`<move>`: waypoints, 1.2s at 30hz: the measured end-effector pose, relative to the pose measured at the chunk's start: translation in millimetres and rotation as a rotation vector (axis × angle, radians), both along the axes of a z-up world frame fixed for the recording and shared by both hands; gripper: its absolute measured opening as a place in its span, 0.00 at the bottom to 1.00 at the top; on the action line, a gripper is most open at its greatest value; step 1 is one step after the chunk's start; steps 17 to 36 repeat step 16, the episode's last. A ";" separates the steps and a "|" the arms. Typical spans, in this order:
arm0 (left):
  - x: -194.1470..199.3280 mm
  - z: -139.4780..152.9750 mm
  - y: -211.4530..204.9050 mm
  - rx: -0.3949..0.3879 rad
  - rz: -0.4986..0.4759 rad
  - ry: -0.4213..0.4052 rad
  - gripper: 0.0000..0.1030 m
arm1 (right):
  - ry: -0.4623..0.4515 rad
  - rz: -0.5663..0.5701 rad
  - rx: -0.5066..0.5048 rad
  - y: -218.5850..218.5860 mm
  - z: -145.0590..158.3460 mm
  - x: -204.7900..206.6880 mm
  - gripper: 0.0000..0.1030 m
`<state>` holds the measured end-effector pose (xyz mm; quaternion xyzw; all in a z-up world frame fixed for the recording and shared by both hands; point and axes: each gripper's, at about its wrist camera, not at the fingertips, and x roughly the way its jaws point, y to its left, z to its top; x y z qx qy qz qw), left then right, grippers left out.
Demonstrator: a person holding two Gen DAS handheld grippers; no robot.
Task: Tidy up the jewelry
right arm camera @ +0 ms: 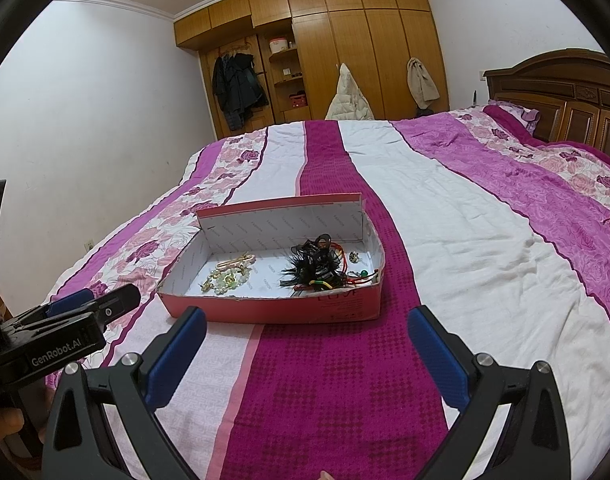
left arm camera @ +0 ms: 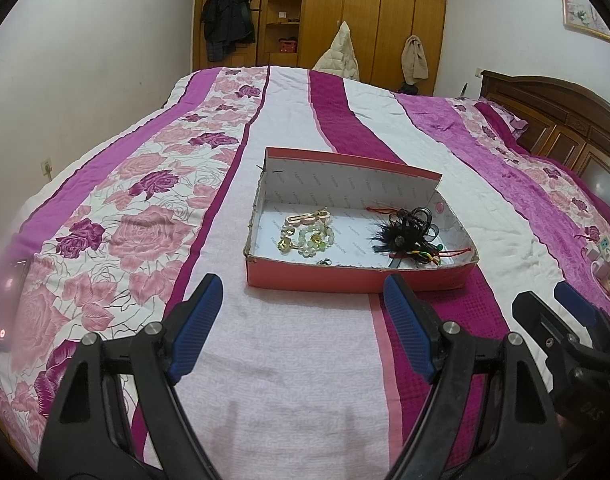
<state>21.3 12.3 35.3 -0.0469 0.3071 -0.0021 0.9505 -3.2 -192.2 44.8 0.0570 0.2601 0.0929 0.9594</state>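
A shallow red cardboard box (left arm camera: 357, 282) (right arm camera: 273, 309) lies open on the bed, its lid flap standing at the back. In its left half lie pale bead bracelets with gold pieces (left arm camera: 308, 240) (right arm camera: 228, 278) and a pink clip. A black feathered hair ornament with red cords (left arm camera: 405, 234) (right arm camera: 313, 266) fills its right half. My left gripper (left arm camera: 301, 292) (right arm camera: 101, 300) hovers open just in front of the box, with nothing between its blue pads. My right gripper (right arm camera: 307, 320) (left arm camera: 553, 300) is beside it on the right, also open and empty.
The bed carries a pink, white and magenta floral quilt (right arm camera: 445, 240). A dark phone (left arm camera: 5, 304) lies at the left edge. Small boxed items (left arm camera: 605, 260) sit on the quilt at the right. A wooden headboard (right arm camera: 565, 92) and a wardrobe (right arm camera: 345, 40) stand behind.
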 end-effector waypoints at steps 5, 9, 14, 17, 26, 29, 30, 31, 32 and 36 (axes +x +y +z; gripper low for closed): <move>0.4 1.8 -3.2 -0.004 -0.002 0.001 0.73 | 0.000 0.000 -0.001 -0.6 0.0 0.0 1.00; 0.2 0.8 -2.9 -0.005 -0.003 0.002 0.73 | 0.000 -0.001 0.001 0.2 -0.2 -0.1 1.00; -0.1 0.1 -3.3 -0.005 -0.004 0.004 0.73 | 0.002 -0.001 0.002 -1.2 -0.4 0.2 1.00; 0.0 -0.1 -3.6 -0.003 -0.005 0.003 0.73 | 0.001 -0.001 0.001 -1.1 -0.3 -0.1 1.00; 0.0 -0.1 -3.6 -0.003 -0.005 0.003 0.73 | 0.001 -0.001 0.001 -1.1 -0.3 -0.1 1.00; 0.0 -0.1 -3.6 -0.003 -0.005 0.003 0.73 | 0.001 -0.001 0.001 -1.1 -0.3 -0.1 1.00; 0.0 -0.1 -3.6 -0.003 -0.005 0.003 0.73 | 0.001 -0.001 0.001 -1.1 -0.3 -0.1 1.00; 0.0 -0.1 -3.6 -0.003 -0.005 0.003 0.73 | 0.001 -0.001 0.001 -1.1 -0.3 -0.1 1.00; 0.0 -0.1 -3.6 -0.003 -0.005 0.003 0.73 | 0.001 -0.001 0.001 -1.1 -0.3 -0.1 1.00; 0.0 -0.1 -3.6 -0.003 -0.005 0.003 0.73 | 0.001 -0.001 0.001 -1.1 -0.3 -0.1 1.00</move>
